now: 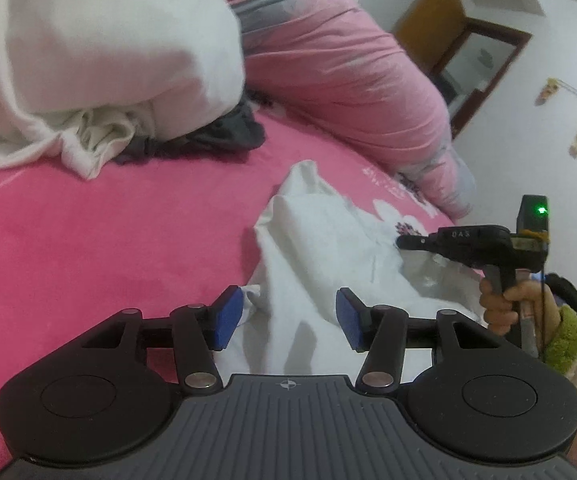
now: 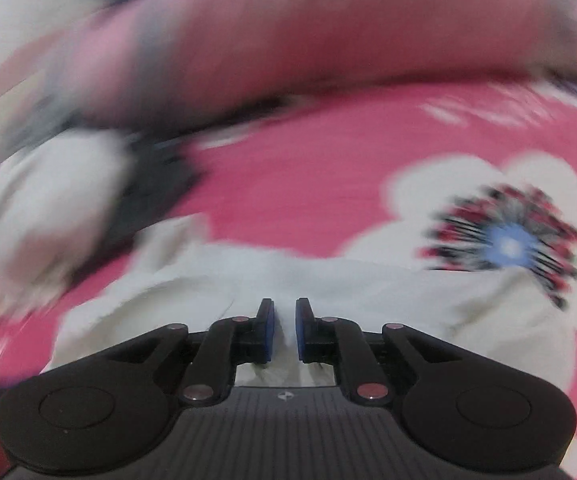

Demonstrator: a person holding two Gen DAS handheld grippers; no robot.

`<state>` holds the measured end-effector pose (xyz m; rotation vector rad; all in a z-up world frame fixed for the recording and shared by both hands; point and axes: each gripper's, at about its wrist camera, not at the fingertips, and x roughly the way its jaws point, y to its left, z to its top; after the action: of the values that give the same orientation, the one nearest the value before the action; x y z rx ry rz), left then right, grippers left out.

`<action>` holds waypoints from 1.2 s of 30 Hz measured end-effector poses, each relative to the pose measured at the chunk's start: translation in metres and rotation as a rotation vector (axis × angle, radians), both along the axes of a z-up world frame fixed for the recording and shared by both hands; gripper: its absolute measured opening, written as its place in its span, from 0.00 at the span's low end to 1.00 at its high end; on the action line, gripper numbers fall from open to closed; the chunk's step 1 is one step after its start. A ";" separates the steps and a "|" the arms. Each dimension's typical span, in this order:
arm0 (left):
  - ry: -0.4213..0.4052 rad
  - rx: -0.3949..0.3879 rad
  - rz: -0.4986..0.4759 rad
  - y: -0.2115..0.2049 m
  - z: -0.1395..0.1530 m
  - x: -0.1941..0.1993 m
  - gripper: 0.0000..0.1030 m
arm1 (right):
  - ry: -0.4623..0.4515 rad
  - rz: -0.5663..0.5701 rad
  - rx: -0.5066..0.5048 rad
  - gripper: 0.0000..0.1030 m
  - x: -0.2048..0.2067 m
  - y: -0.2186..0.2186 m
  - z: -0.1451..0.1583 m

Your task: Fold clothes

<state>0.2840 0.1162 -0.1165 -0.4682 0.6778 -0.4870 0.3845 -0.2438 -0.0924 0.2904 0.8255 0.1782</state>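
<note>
From the left wrist view, the left hand-held gripper (image 1: 289, 318) is standing half-wide, its blue pads (image 1: 227, 317) hovering on either side of a raised ridge of the white garment (image 1: 320, 232) without pressing it. The garment is lying crumpled on the pink bed sheet (image 1: 108, 240), near the rolled pink duvet (image 1: 340, 68); farther back a white blanket (image 1: 88, 40) is slumping over some dark clothes (image 1: 216, 136). The person's right hand (image 1: 500, 304) is carrying the other tool (image 1: 472, 244) over the garment's far side. To do this step well, I judge the left jaws should be settling onto one clean edge rather than a bunched wad, so the cloth can be pulled flat before any fold.

From the right wrist view, heavily blurred, the right hand-held gripper (image 2: 285, 330) is showing its jaws drawn narrow, with a thin pleat of the white garment (image 2: 328, 280) seemingly pinched between them; the blur is leaving the contact a little uncertain. The cloth is looking soft, thin and creased, off-white, spreading across the sheet beside a white flower print (image 2: 488, 196). It is likely going to sag and slip unless both corners are being kept taut.
</note>
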 end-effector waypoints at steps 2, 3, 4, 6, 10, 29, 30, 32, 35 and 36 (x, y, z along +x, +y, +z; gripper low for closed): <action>0.014 -0.016 0.016 0.004 -0.002 0.001 0.50 | -0.049 -0.002 0.021 0.13 -0.008 -0.004 0.008; 0.019 -0.029 0.026 0.007 -0.002 0.001 0.50 | -0.091 0.018 0.024 0.13 -0.015 -0.001 0.015; 0.024 -0.046 0.033 0.010 -0.003 0.002 0.50 | -0.133 0.037 0.027 0.13 -0.023 0.001 0.022; 0.036 -0.080 0.050 0.016 -0.004 0.003 0.50 | -0.224 0.133 -0.009 0.20 -0.040 0.018 0.035; 0.058 -0.100 0.075 0.019 -0.005 0.006 0.50 | -0.364 0.555 -0.235 0.47 -0.097 0.096 0.039; 0.009 0.053 0.046 0.000 -0.002 0.004 0.50 | -0.182 0.229 -0.080 0.50 0.048 0.068 0.036; 0.011 0.051 0.047 0.000 -0.002 0.004 0.50 | -0.188 0.174 -0.040 0.50 0.041 0.047 0.042; 0.020 0.039 0.051 0.002 -0.003 0.004 0.50 | -0.205 0.066 0.034 0.51 0.018 0.002 0.056; 0.030 0.020 0.058 0.005 -0.003 0.005 0.50 | -0.276 -0.063 0.057 0.60 -0.043 -0.067 0.077; 0.033 0.017 0.059 0.006 -0.003 0.005 0.50 | -0.302 -0.099 0.033 0.63 -0.067 -0.085 0.085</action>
<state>0.2891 0.1217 -0.1199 -0.4801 0.6971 -0.4181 0.3171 -0.3292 -0.0074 0.3256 0.5079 0.1391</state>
